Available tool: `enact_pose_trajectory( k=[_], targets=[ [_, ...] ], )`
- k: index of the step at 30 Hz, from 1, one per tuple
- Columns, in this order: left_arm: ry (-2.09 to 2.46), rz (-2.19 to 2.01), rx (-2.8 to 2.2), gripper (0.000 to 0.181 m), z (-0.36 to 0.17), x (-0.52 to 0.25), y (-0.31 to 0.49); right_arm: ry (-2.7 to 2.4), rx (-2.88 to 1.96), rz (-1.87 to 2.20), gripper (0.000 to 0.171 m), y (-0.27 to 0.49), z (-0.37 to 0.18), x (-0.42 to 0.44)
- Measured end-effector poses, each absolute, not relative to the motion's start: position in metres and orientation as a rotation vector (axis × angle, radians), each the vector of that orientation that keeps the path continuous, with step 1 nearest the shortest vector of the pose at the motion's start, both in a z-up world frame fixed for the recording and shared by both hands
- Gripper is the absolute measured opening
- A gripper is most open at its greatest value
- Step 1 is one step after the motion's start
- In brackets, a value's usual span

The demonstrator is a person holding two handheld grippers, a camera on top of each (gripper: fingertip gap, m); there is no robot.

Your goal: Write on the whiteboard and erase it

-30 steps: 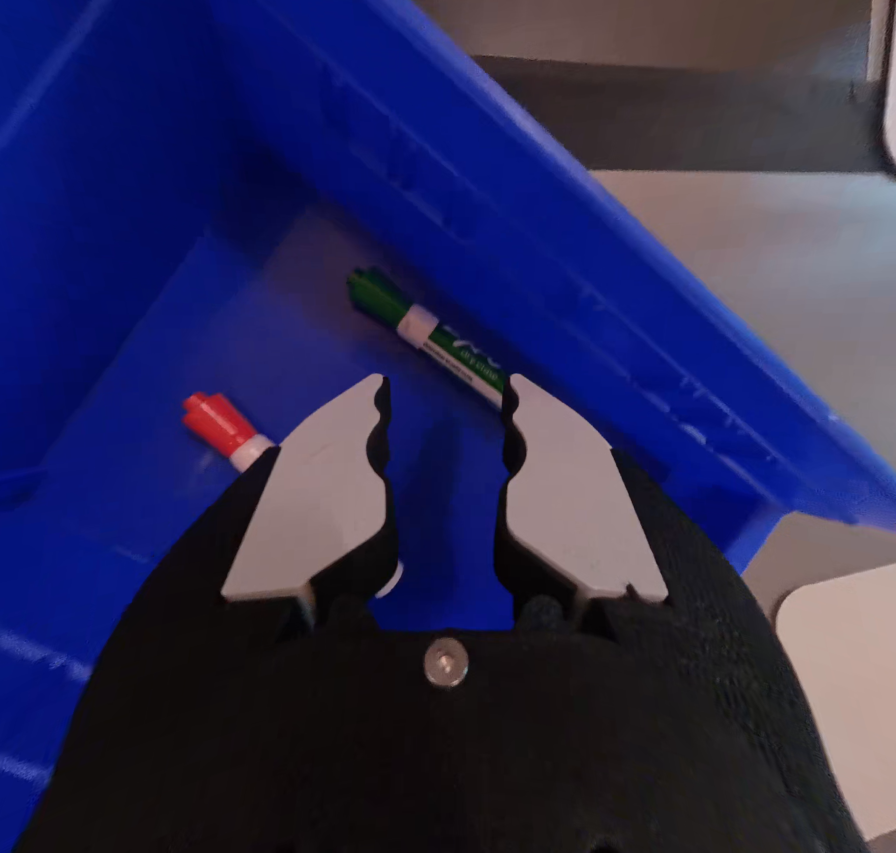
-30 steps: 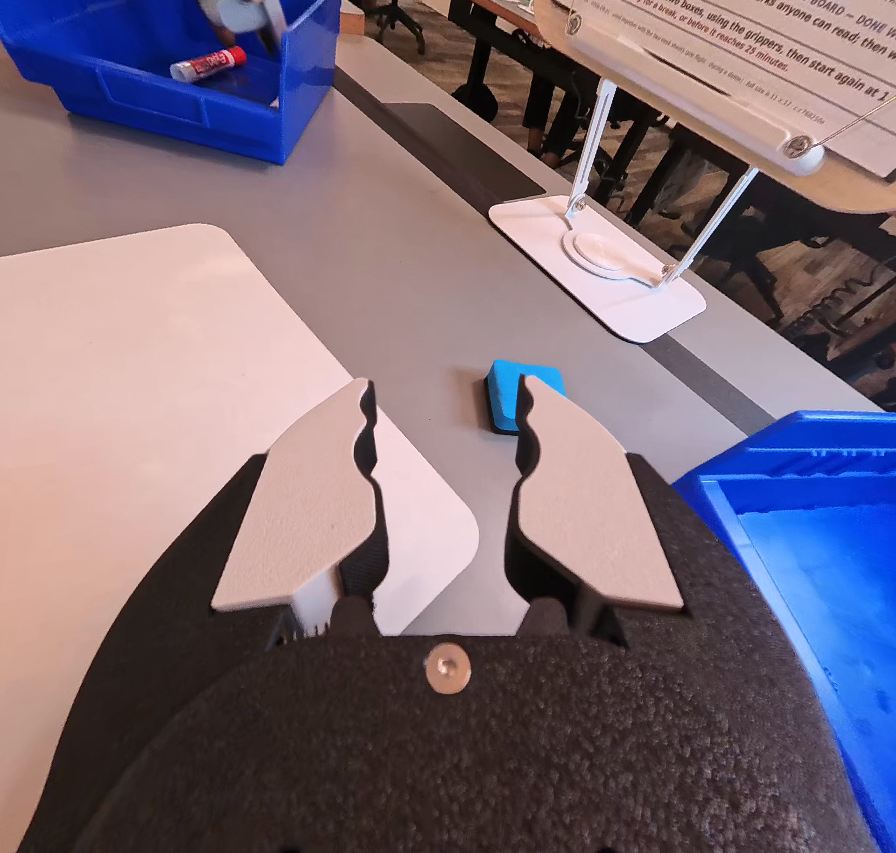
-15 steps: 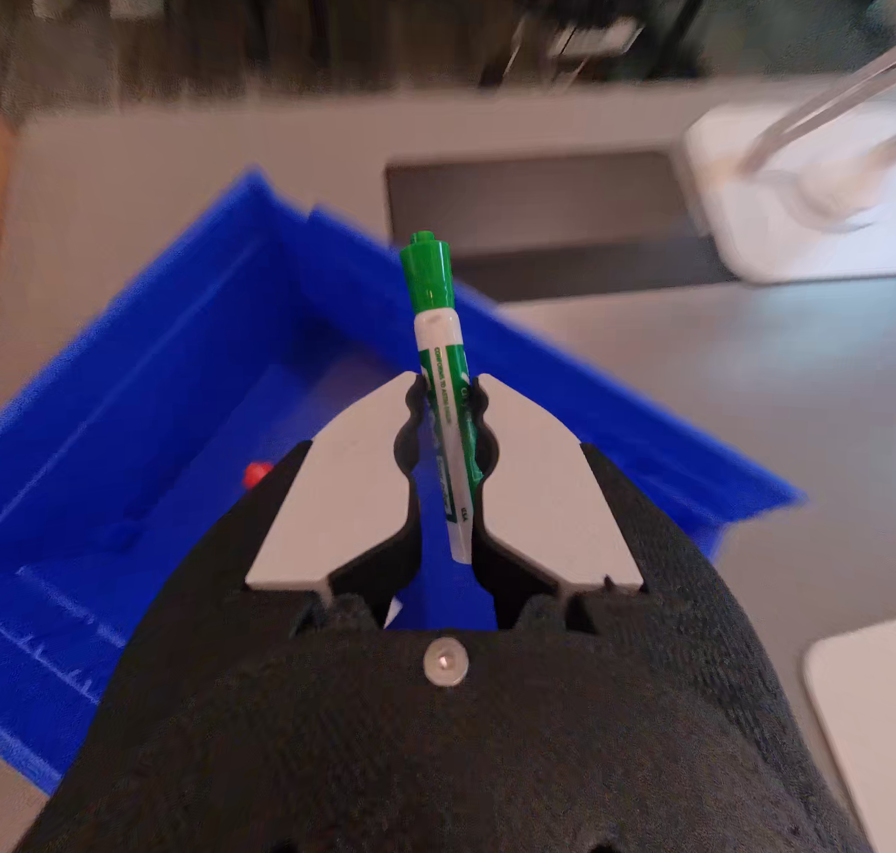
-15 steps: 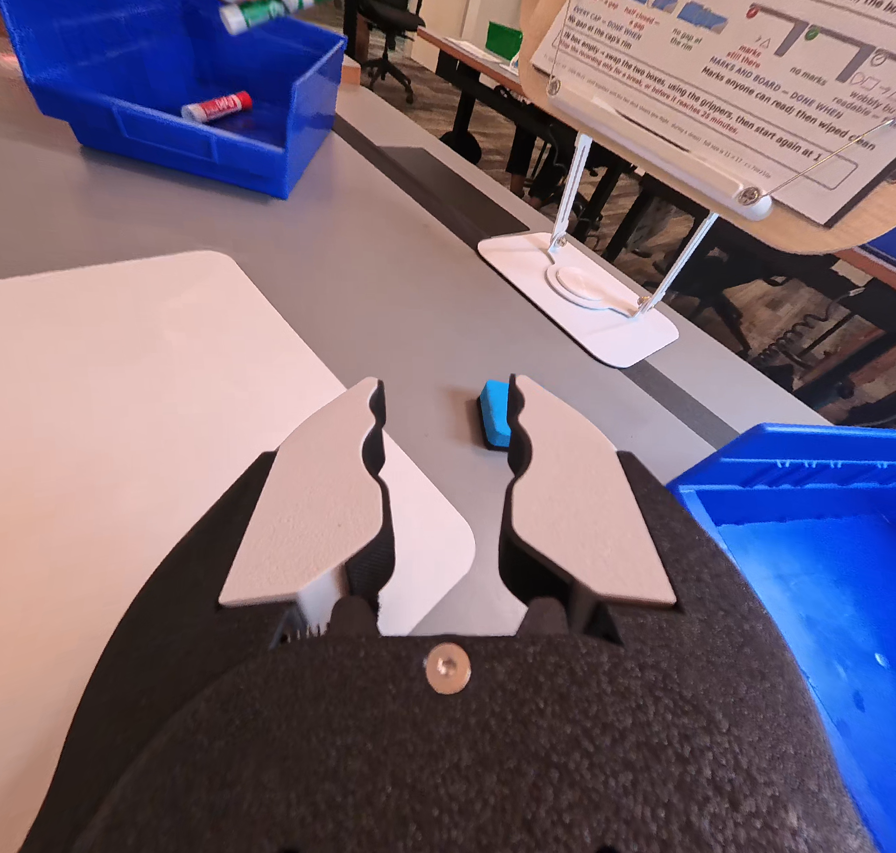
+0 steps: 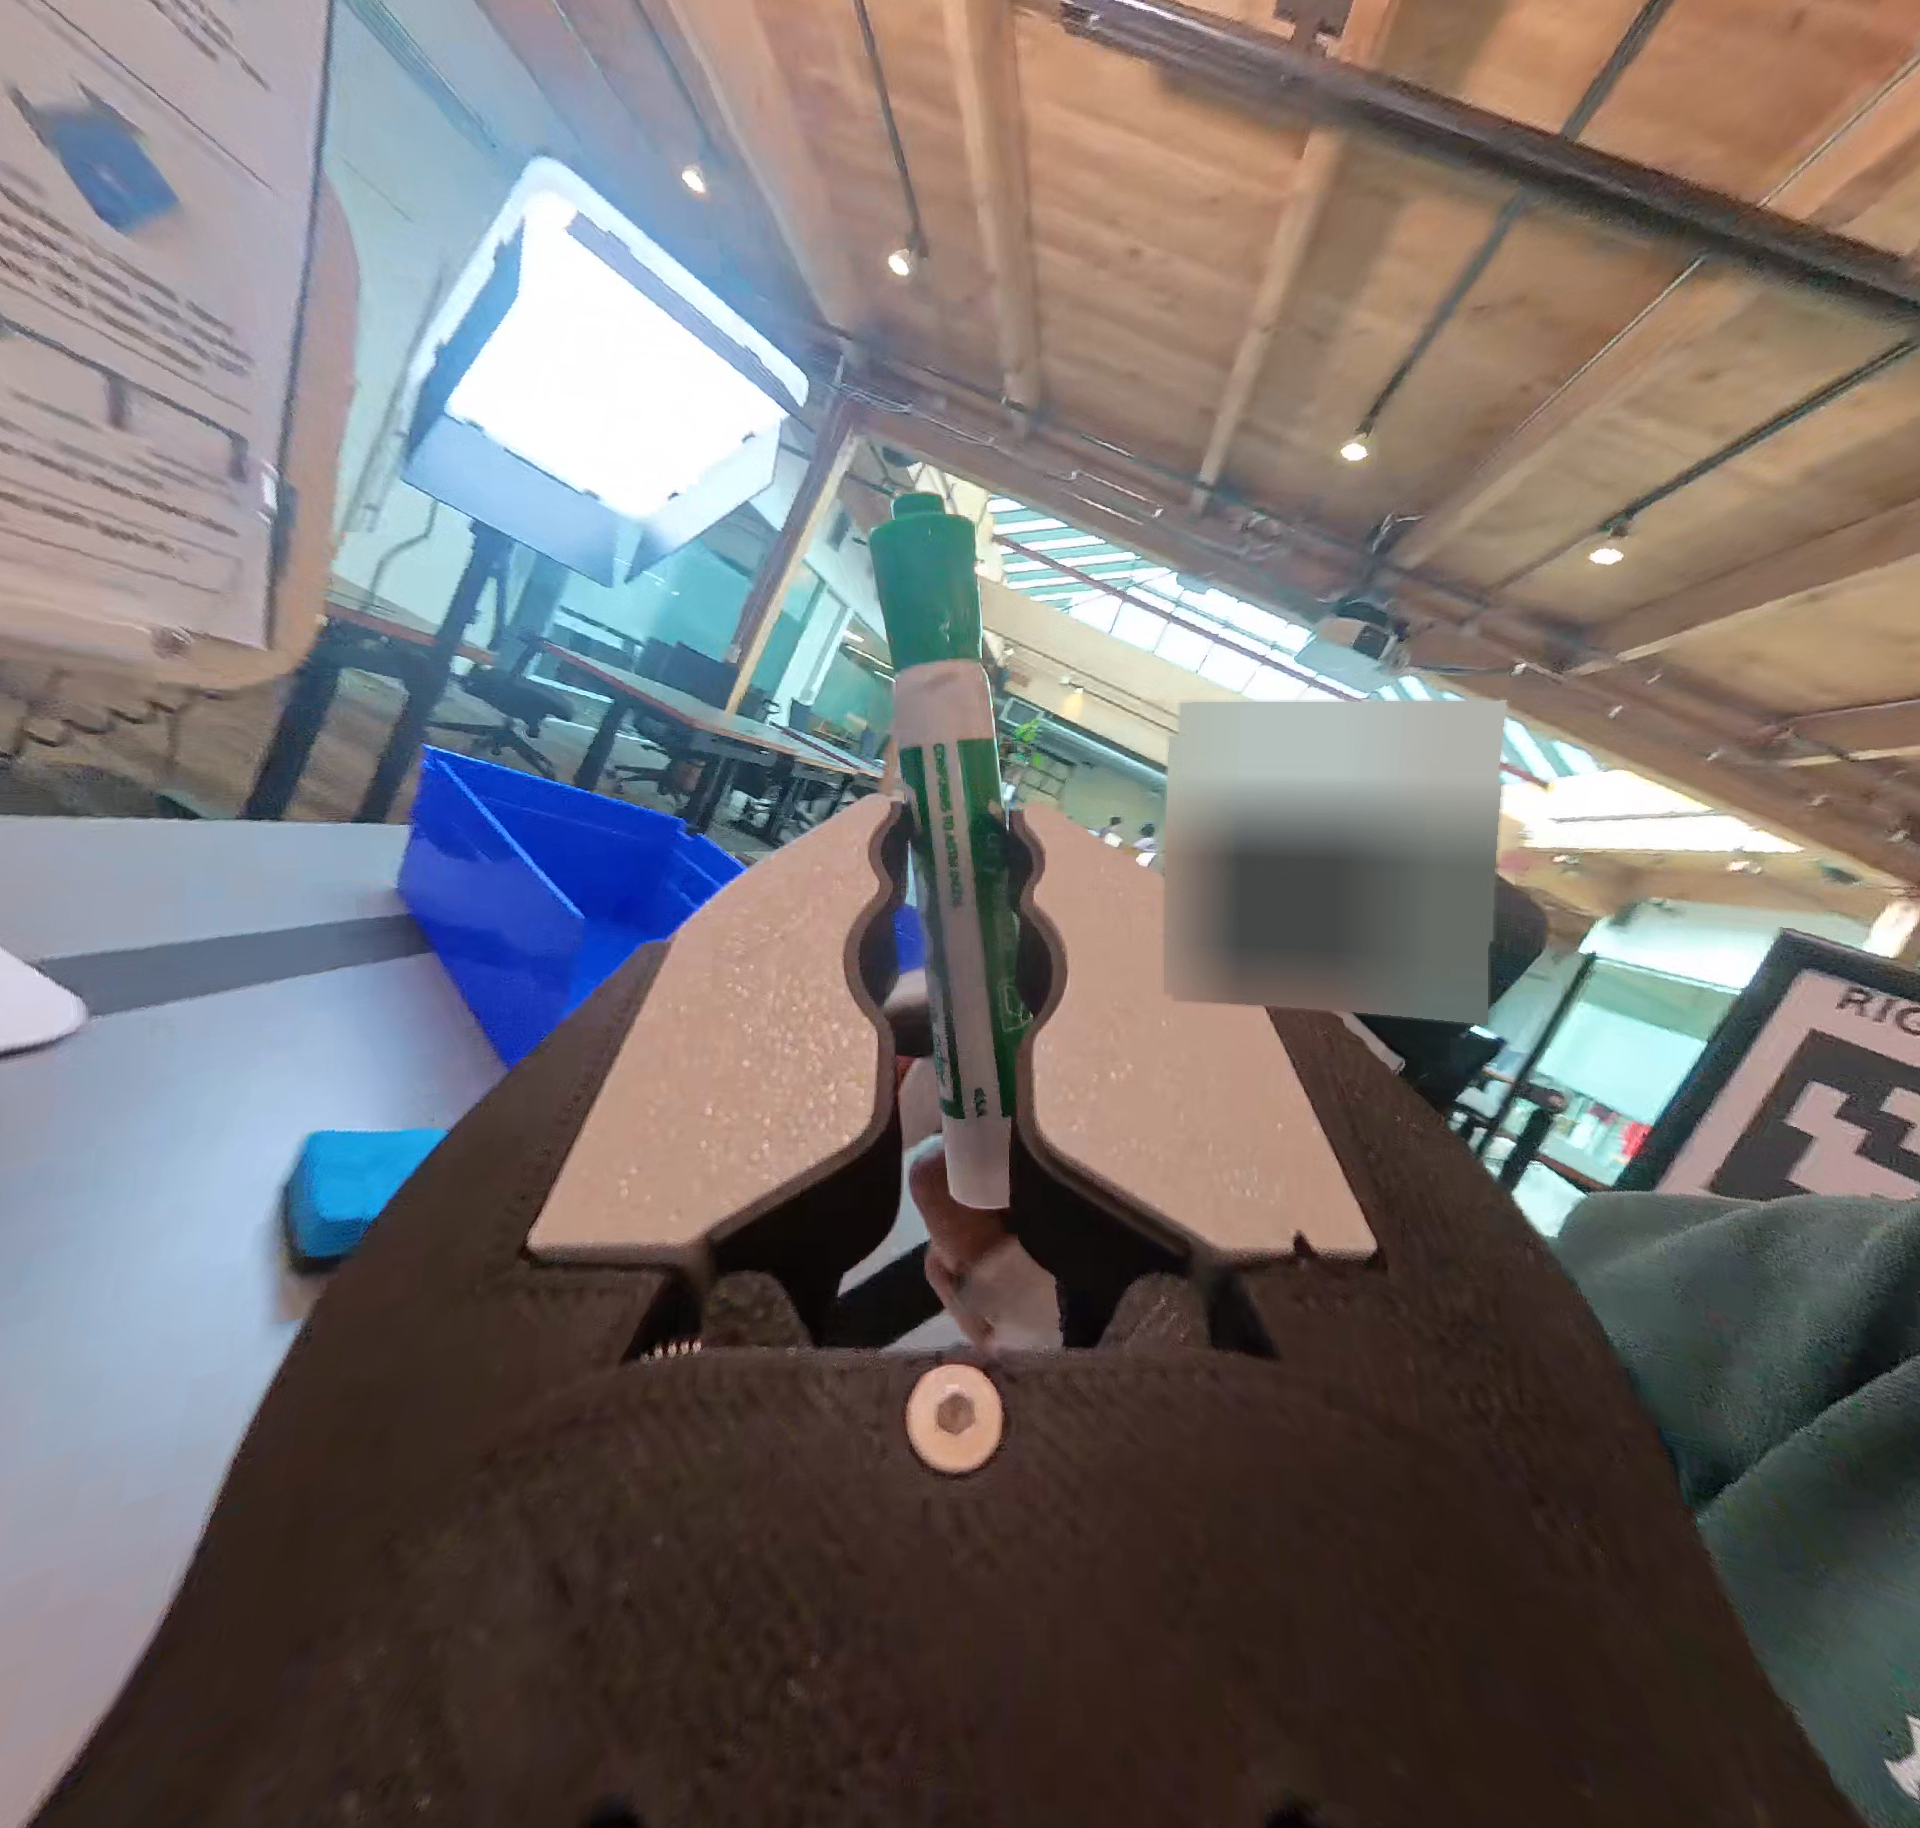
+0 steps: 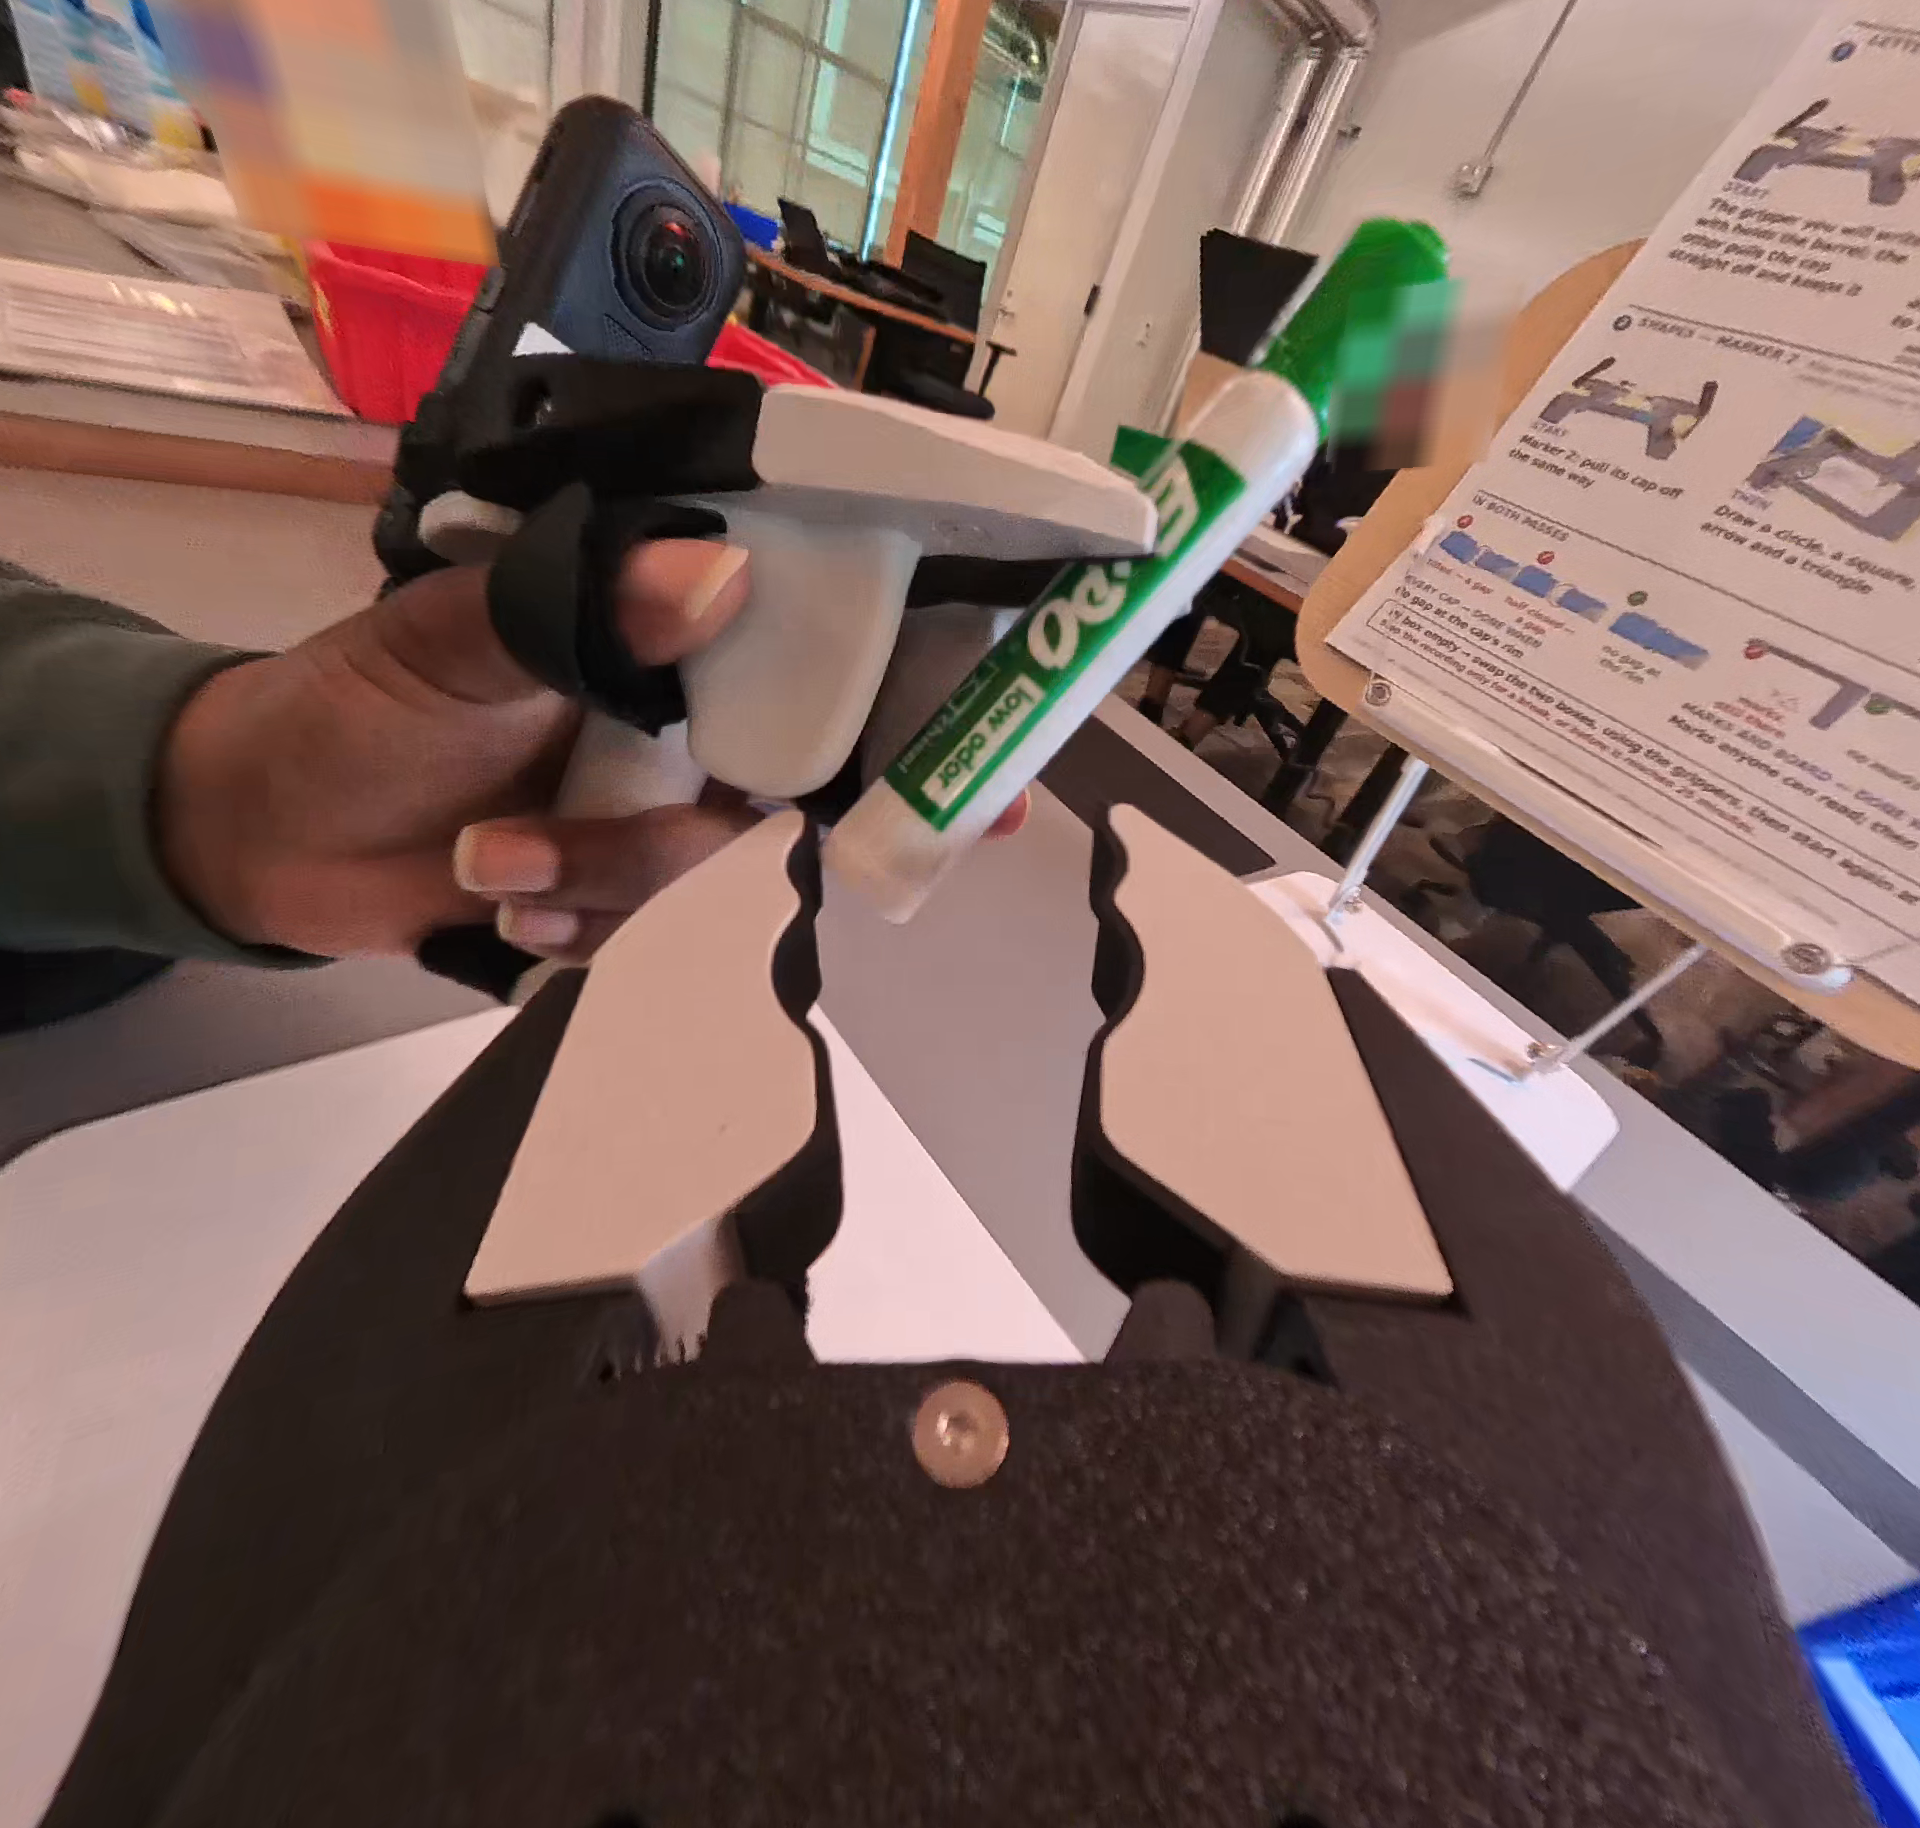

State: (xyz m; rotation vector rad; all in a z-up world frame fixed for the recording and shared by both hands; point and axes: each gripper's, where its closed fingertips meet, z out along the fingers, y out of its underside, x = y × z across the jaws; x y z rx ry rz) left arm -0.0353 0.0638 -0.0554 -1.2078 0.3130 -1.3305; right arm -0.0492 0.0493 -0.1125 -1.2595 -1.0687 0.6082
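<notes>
My left gripper (image 5: pixel 956 833) is shut on a green marker (image 5: pixel 951 843) with its green cap on, held upright in the air. In the right wrist view the same marker (image 6: pixel 1081 583) is tilted, cap up to the right, gripped by the left gripper (image 6: pixel 1132 542) in a person's hand (image 6: pixel 343 770). My right gripper (image 6: pixel 951 833) is open and empty, just below the marker's lower end. The white whiteboard (image 6: pixel 208 1259) lies flat on the grey table under my right gripper. A blue eraser (image 5: pixel 348 1191) lies on the table at the left.
A blue bin (image 5: pixel 520 895) stands on the table beyond the eraser; a blue bin corner (image 6: pixel 1870 1685) shows at lower right. A white stand base (image 6: pixel 1455 1040) holds a board of instruction sheets (image 6: pixel 1683 552) on the right. A green sleeve (image 5: pixel 1745 1415) is at right.
My left gripper lifted the green marker out of the blue bin and carried it over to just in front of my right gripper. My right gripper tilted upward and opened wider.
</notes>
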Motion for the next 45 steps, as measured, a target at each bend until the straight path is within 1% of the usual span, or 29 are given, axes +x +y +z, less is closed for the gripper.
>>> enact_pose_trajectory(
  k=[2, 4, 5, 8, 12, 16, 19, 22, 24, 26, 29, 31, 37, 45],
  targets=[
    [0.263, -1.370, -1.193, 0.018, -0.059, -0.037, 0.063, -1.071, -1.251, 0.531, 0.046, 0.056, -0.113, -0.045],
    [0.229, -1.403, -1.159, 0.018, -0.054, -0.051, 0.062, -0.994, -1.182, 0.476, 0.025, 0.066, -0.099, -0.027],
    [0.232, -1.400, -1.174, 0.018, -0.055, -0.057, 0.063, -0.948, -1.151, 0.467, 0.025, 0.071, -0.087, -0.015],
    [0.214, -1.447, -1.167, 0.018, -0.059, -0.063, 0.061, -0.979, -1.112, 0.488, 0.044, 0.075, -0.077, -0.007],
    [0.248, -1.512, -1.214, 0.018, -0.072, -0.045, 0.059, -1.082, -1.038, 0.467, 0.049, 0.063, -0.092, -0.020],
    [0.284, -1.680, -1.256, 0.018, -0.087, -0.019, 0.047, -1.159, -0.967, 0.459, 0.043, 0.051, -0.097, -0.027],
    [0.327, -1.771, -1.302, 0.019, -0.098, 0.001, 0.035, -1.199, -0.920, 0.473, 0.026, 0.042, -0.101, -0.028],
    [0.305, -1.823, -1.292, 0.018, -0.099, 0.005, 0.033, -1.215, -0.899, 0.443, 0.025, 0.039, -0.104, -0.025],
    [0.335, -1.826, -1.307, 0.018, -0.101, 0.006, 0.032, -1.219, -0.901, 0.440, 0.020, 0.040, -0.105, -0.023],
    [0.395, -1.830, -1.324, 0.020, -0.101, 0.006, 0.030, -1.231, -0.904, 0.459, 0.019, 0.039, -0.104, -0.021],
    [0.454, -1.719, -1.336, 0.033, -0.099, -0.009, 0.041, -1.237, -0.942, 0.518, 0.019, 0.041, -0.102, -0.015],
    [0.527, -1.622, -1.368, 0.036, -0.102, -0.020, 0.048, -1.260, -0.977, 0.559, 0.019, 0.043, -0.105, -0.012],
    [0.793, -1.427, -1.425, 0.026, -0.113, -0.020, 0.041, -1.320, -1.032, 0.665, 0.019, 0.039, -0.120, -0.017],
    [0.872, -1.457, -1.451, 0.021, -0.122, -0.019, 0.033, -1.375, -1.065, 0.753, 0.019, 0.033, -0.130, -0.019]
  ],
)
